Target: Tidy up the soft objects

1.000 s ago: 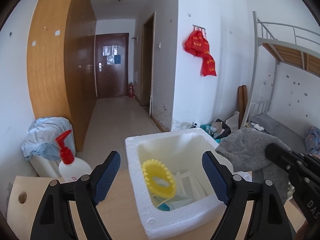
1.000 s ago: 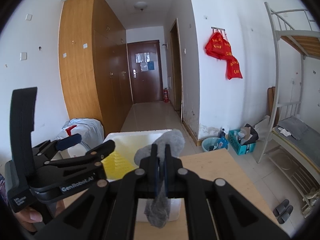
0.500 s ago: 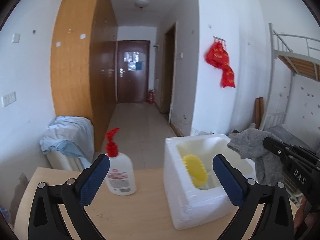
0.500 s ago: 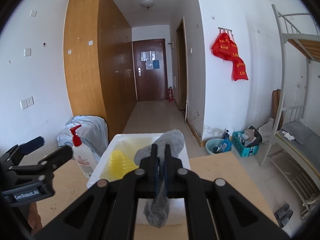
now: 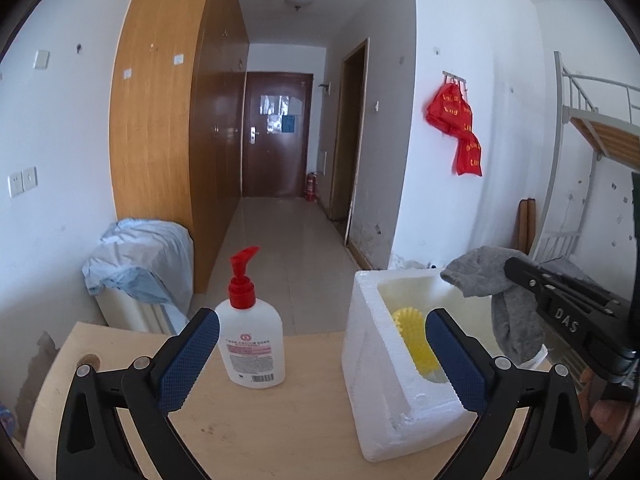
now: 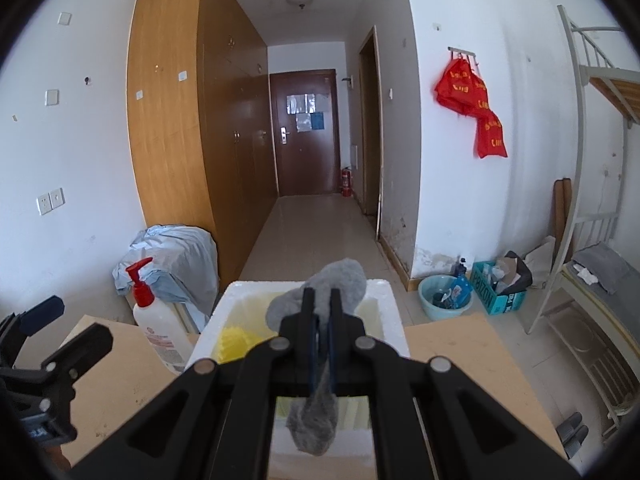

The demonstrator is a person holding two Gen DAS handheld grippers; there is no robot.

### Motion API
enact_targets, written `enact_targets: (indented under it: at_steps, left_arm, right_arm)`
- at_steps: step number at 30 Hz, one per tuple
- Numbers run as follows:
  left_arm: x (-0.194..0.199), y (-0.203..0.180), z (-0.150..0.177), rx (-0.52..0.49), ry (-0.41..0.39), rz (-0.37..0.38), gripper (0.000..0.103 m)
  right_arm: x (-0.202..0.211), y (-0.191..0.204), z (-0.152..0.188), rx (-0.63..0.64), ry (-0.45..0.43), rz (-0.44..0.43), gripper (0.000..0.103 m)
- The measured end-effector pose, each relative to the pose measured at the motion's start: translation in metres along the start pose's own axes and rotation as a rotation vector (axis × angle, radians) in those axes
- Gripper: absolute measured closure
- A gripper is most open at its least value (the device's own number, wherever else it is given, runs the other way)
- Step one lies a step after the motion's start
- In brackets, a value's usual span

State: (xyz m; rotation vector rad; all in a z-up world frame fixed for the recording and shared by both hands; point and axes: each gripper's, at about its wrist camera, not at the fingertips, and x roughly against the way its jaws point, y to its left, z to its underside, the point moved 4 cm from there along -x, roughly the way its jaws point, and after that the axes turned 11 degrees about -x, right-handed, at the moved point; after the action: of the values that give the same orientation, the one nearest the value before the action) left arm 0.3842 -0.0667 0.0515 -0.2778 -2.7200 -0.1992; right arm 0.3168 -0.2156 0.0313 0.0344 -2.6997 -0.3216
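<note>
A: Where do your claws stand, and where is the soft item?

B: Your right claw (image 6: 323, 316) is pressed closed on the grey sock (image 6: 320, 412), which hangs above the open white foam box (image 5: 384, 408) at the right edge of the surface (image 5: 248, 432). Part of the sock bunches above the fingers; the rest dangles below them. Your left claw (image 5: 320, 356) is spread wide and holds nothing, hovering over the surface with the pump bottle (image 5: 250, 344) just beyond it.

A: What could go wrong from here?

B: The sock is limp, so a release off-centre likely leaves it draped over the box rim rather than inside. The fabric may also cling to the finger pads and lift back out as you withdraw. The box looks light; a nudge from either claw could slide it toward the surface edge. A yellow spiky object (image 5: 418, 340) already lies inside, and the sock may snag on it.

A: And the bottle?

B: A sweep of your left claw could tip it.
</note>
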Motion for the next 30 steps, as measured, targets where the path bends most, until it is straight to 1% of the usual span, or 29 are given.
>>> enact_targets:
  at_steps: [8,10,11,13,14,15,16,17,18,20,23,30]
  left_arm:
    - [-0.004,-0.001,0.002,0.008,0.020,0.011,0.000]
    - [-0.004,-0.001,0.001,0.009,0.016,0.007,0.000]
    - [-0.003,-0.002,0.000,0.009,0.015,0.006,0.000]
    - [-0.003,-0.001,0.000,0.016,0.014,0.007,0.000]
    - [-0.004,-0.001,0.000,0.016,0.017,0.007,0.000]
    - [-0.004,0.000,0.000,0.017,0.018,0.006,0.000]
    - [-0.005,0.001,0.000,0.019,0.019,0.005,0.000]
    - [-0.005,0.001,0.000,0.021,0.021,0.005,0.000]
    - [-0.005,0.002,0.000,0.022,0.021,0.006,0.000]
    - [-0.005,0.002,0.000,0.024,0.022,0.005,0.000]
    - [-0.005,0.002,0.001,0.025,0.023,0.007,0.000]
    - [-0.005,0.005,0.001,0.025,0.023,0.004,0.000]
  right_arm:
    - [-0.008,-0.002,0.003,0.007,0.008,0.005,0.096]
    - [-0.008,-0.001,0.003,0.019,-0.003,0.023,0.096]
    - [-0.009,0.000,0.004,0.026,-0.002,0.031,0.095]
    - [-0.011,0.003,0.005,0.035,0.008,0.025,0.088]
    - [-0.011,0.004,0.005,0.035,0.008,0.029,0.078]
    - [-0.011,0.004,0.005,0.038,0.002,0.032,0.062]
    - [-0.010,0.005,0.005,0.043,-0.005,0.037,0.053]
    - [-0.007,0.005,0.005,0.052,-0.023,0.048,0.039]
    - [-0.004,0.007,0.004,0.060,-0.043,0.057,0.033]
    - [-0.002,0.009,0.003,0.069,-0.054,0.058,0.031]
    - [-0.004,0.008,0.003,0.064,-0.043,0.053,0.030]
    - [-0.006,0.008,0.004,0.057,-0.033,0.052,0.030]
